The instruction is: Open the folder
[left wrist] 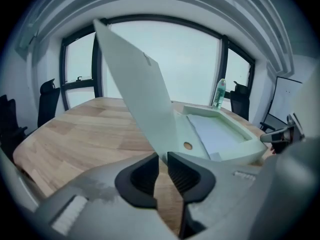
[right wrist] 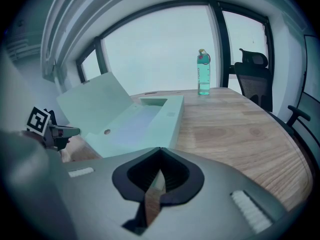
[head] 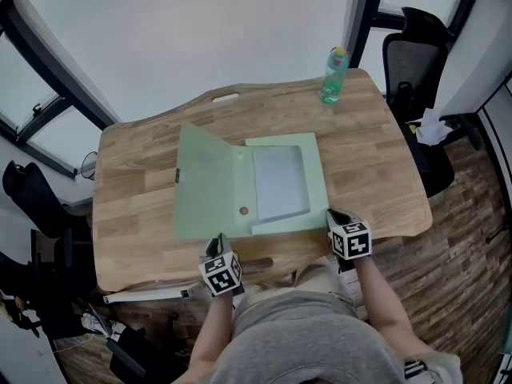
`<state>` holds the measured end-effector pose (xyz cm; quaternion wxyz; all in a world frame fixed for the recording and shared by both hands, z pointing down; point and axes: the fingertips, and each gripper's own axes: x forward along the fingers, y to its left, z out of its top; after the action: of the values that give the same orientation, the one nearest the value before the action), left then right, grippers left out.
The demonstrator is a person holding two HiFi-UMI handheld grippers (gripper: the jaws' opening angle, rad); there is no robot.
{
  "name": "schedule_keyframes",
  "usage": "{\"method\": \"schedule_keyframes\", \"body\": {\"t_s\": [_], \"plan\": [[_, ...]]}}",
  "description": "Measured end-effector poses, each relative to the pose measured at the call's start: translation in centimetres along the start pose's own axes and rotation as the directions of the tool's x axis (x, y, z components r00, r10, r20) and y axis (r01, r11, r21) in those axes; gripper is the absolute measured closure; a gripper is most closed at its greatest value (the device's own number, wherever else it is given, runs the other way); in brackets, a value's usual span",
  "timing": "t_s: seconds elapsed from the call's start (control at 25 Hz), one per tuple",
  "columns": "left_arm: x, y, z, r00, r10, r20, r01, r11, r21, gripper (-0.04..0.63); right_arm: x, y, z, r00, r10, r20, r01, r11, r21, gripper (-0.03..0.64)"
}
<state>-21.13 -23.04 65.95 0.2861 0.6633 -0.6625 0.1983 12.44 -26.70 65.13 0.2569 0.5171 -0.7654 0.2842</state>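
The pale green folder [head: 248, 184] lies open on the wooden table [head: 136, 214]. Its lid [left wrist: 142, 89] stands raised and tilted to the left, and its tray [right wrist: 150, 121] holds white paper [head: 280, 181]. My left gripper [left wrist: 163, 160] is at the lid's near corner, jaws a narrow gap apart. The lid's edge reaches the mouth of that gap, and wood shows through it. From the head view this gripper [head: 218, 240] sits at the lid's front edge. My right gripper [right wrist: 160, 150] is shut with nothing in it, just short of the tray's near right corner [head: 330, 213].
A green water bottle [head: 334, 75] stands at the table's far right edge. A black office chair [head: 412, 62] and a white cloth [head: 434, 128] are beyond the right side. Another dark chair [head: 28, 190] is on the left. Windows run behind the table.
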Motion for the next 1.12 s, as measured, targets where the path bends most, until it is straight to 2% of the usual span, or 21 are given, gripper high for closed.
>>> {"method": "schedule_keyframes", "body": {"t_s": [0.2, 0.6, 0.92, 1.12], "plan": [[1.0, 1.6, -1.0, 0.998, 0.054, -0.042, -0.056, 0.997, -0.05, 0.508, 0.0, -0.1, 0.0, 1.0, 0.0, 0.002, 0.0, 1.0, 0.003, 0.612], [2.5, 3.9, -2.7, 0.986, 0.124, -0.107, -0.133, 0.987, -0.086, 0.417, 0.0, 0.0, 0.0, 1.0, -0.01, 0.001, 0.01, 1.0, 0.011, 0.612], [3.2, 5.0, -3.5, 0.974, 0.168, -0.149, -0.18, 0.981, -0.075, 0.334, 0.0, -0.1, 0.0, 1.0, -0.025, 0.004, 0.025, 1.0, 0.018, 0.614], [3.2, 5.1, -3.5, 0.972, 0.168, -0.162, -0.182, 0.981, -0.073, 0.321, -0.1, -0.2, 0.0, 0.999, -0.033, 0.005, 0.033, 0.999, 0.021, 0.614]]}}
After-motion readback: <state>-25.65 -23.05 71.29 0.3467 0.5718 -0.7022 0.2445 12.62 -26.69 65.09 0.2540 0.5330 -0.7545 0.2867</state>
